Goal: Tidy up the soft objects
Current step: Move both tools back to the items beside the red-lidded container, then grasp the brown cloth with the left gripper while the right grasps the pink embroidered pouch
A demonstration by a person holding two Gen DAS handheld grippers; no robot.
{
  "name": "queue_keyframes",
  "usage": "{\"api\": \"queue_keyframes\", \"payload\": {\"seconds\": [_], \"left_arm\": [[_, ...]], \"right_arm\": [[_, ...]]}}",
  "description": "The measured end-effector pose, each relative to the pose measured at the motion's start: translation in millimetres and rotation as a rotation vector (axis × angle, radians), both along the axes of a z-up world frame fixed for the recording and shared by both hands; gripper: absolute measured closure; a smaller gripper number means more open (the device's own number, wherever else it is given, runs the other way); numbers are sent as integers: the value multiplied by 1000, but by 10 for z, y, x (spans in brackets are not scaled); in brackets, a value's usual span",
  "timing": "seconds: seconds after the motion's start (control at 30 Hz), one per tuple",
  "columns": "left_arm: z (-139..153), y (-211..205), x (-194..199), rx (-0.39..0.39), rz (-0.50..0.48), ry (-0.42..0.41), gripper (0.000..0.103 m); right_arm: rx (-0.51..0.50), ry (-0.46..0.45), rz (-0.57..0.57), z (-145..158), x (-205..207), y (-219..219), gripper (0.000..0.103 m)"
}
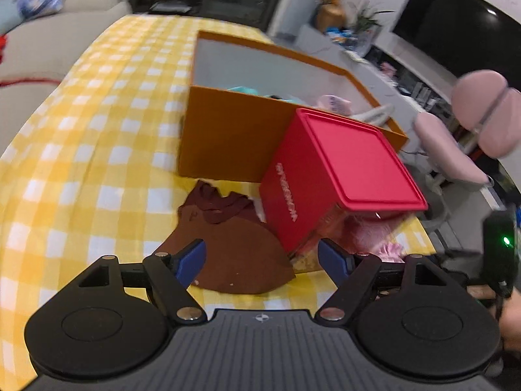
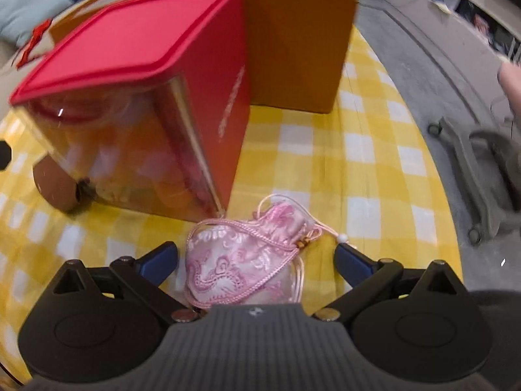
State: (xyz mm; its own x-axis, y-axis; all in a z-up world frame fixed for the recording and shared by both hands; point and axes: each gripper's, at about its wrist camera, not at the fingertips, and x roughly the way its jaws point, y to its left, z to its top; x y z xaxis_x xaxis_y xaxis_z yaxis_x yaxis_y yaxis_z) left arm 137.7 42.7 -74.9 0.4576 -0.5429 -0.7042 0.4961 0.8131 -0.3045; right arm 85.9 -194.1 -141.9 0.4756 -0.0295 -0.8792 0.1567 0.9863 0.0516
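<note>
Both claws gape wide over the yellow checked counter (image 1: 97,163): left claw (image 1: 262,259) above the brown pouch (image 1: 241,260), right claw (image 2: 255,259) straddling the pink pouch (image 2: 241,260). Red box (image 1: 338,176) against orange box (image 1: 228,137); pink chair (image 1: 482,117) and dark screen (image 1: 456,16) behind.

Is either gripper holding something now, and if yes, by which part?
Nothing is held. The left gripper is open over the brown pouch; the right gripper is open around the pink pouch, its fingers apart from it.
</note>
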Motion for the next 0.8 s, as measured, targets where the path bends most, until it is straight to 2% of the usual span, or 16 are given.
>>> {"api": "queue_keyframes", "payload": {"seconds": [0.1, 0.17, 0.23, 0.33, 0.43, 0.57, 0.7, 0.8], "left_arm": [[-28, -43, -186, 24, -50, -159, 9], [-66, -108, -231, 59, -70, -199, 8], [-119, -158, -220, 78, -81, -197, 8], [-226, -187, -175, 65, -35, -195, 8], [-343, -209, -106, 46, -43, -151, 8], [-450, -314, -93, 163, -58, -177, 8], [-524, -380, -49, 206, -98, -154, 0], [-628, -479, -4, 315, -80, -134, 0]], "right_arm": [[-9, -7, 16, 4, -18, 31, 3], [-11, -10, 25, 10, -33, 41, 3], [-11, -9, 28, 13, -37, 36, 3], [-10, -6, 34, -1, -19, 31, 3], [-8, -2, 42, 0, -10, 27, 3], [-4, 4, 53, 9, -8, 30, 2], [-2, 10, 60, -14, 17, 20, 2], [-1, 10, 67, -15, 15, 22, 2]]}}
